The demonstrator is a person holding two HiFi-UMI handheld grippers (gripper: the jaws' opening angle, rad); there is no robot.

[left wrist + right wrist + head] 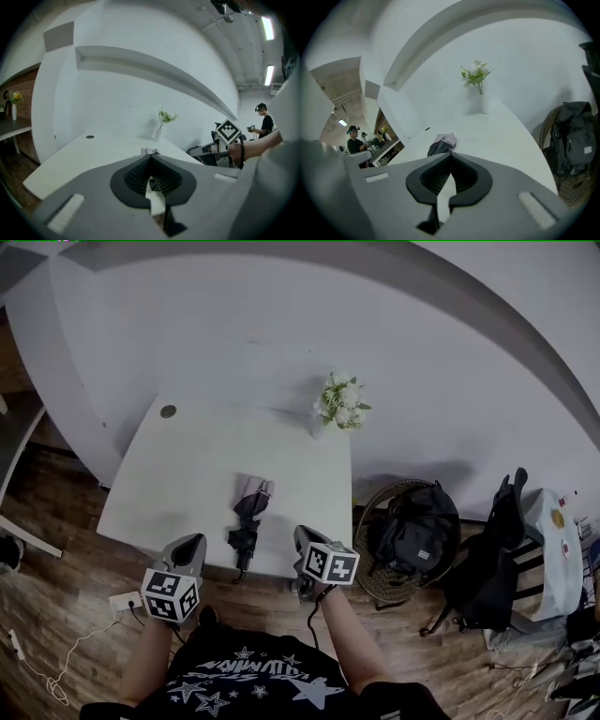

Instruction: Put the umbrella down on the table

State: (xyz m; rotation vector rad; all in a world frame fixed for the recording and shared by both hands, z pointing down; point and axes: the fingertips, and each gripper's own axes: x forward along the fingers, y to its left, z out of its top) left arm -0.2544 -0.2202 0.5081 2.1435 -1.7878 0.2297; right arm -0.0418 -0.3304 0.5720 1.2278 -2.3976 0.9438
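Observation:
A folded dark umbrella [248, 517] with a pale pink canopy end lies flat on the white table [187, 456], near its front edge. It also shows just past the jaws in the right gripper view, umbrella [442, 144], and as a sliver in the left gripper view, umbrella [149, 151]. My left gripper [190, 544] hovers at the table's front edge, left of the umbrella's handle, shut and holding nothing. My right gripper [301, 533] hovers to the right of the handle, also shut and holding nothing. Neither touches the umbrella.
A small vase of white flowers [339, 401] stands at the table's far right corner. A round cable hole [168, 412] sits at the far left. To the right of the table are a wicker basket with a black backpack [412, 531] and a chair hung with dark clothes [497, 549].

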